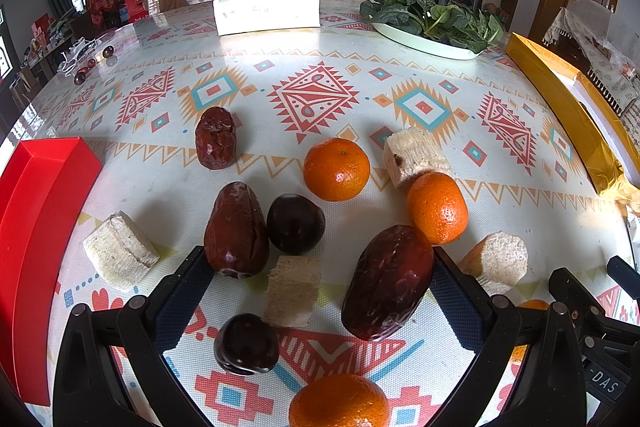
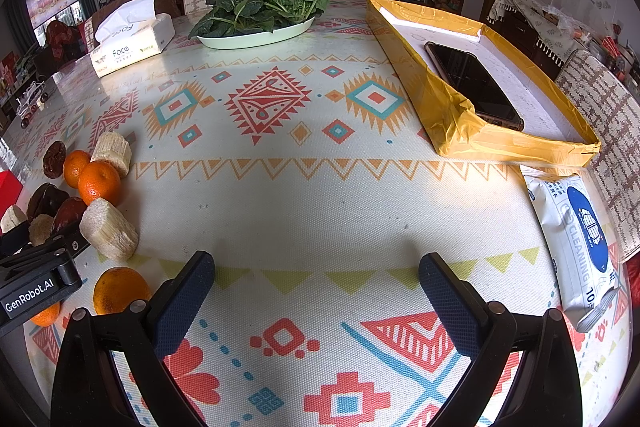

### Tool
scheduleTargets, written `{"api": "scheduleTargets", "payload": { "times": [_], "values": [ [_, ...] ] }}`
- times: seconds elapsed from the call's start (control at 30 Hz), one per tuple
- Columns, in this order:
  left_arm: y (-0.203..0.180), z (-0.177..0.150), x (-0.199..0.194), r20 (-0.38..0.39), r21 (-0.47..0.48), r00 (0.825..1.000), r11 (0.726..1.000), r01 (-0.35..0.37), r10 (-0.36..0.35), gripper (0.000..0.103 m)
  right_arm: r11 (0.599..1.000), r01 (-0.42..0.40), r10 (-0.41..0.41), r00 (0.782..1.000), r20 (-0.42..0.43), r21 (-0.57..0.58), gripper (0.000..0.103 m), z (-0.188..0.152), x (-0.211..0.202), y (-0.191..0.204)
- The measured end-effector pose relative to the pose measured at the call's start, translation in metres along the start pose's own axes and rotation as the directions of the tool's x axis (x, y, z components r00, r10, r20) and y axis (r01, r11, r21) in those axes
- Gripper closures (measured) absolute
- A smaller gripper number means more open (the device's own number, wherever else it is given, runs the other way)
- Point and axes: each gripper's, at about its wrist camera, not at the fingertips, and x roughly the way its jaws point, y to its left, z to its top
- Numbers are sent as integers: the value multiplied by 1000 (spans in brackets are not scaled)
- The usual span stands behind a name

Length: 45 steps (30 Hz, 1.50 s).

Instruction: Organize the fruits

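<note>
A cluster of fruit lies on the patterned, geometric-print tablecloth (image 1: 320, 95): wrinkled dark-red dates, round orange tangerines, dark purple plums and pale cut sugarcane chunks. The largest wrinkled date (image 1: 387, 282) lies between the spread fingers of the left gripper (image 1: 320, 263), just beside the right pad; the jaws stand wide apart and grip nothing. A second date (image 1: 236, 230) touches 1 plum (image 1: 295, 223), and a sugarcane chunk (image 1: 293, 290) sits between the 2 dates. 2 tangerines (image 1: 336, 169) lie beyond. A red plastic tray (image 1: 36, 227) sits at the left edge. The right gripper (image 2: 316, 269) hovers wide open over bare cloth, empty, well apart from the fruit. A yellow-taped shallow box (image 2: 456, 119) holds a black phone (image 2: 476, 85).
</note>
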Motion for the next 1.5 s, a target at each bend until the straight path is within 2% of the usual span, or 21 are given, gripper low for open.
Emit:
{"api": "scheduleTargets", "payload": {
  "times": [0.73, 0.83, 0.97, 1.2, 1.27, 1.4, 1.5],
  "values": [
    [0, 0, 0, -1, 1, 1000, 1000, 0, 0, 0, 1000, 0, 0, 1000, 0, 0, 0, 0, -1, 1],
    [0, 0, -2, -28, 38, 999, 999, 31, -30, 0, 1000, -1, 1, 1000, 0, 0, 0, -1, -1, 1],
    [-3, -6, -4, -46, 76, 997, 995, 57, -54, 0, 1000, -15, 15, 999, -41, -6, 0, -1, -1, -2],
    [-1, -7, -9, -82, 91, 993, 992, 91, -83, 0, 1000, 7, -6, 998, -66, 13, 0, -2, -3, -5],
    [10, -9, -20, -63, 52, 989, 989, 139, -135, 2, 1000, 9, -8, 998, -66, 11, 0, -5, -4, -6],
    [45, -10, -62, 63, -10, 975, 977, 213, -212, 2, 1000, 10, -10, 998, -65, 6, 0, -3, -4, -5],
    [89, -15, -100, 152, -76, 956, 961, 265, -251, 2, 1000, 13, -12, 998, -61, 7, 0, -4, -4, -4]
  ]
}}
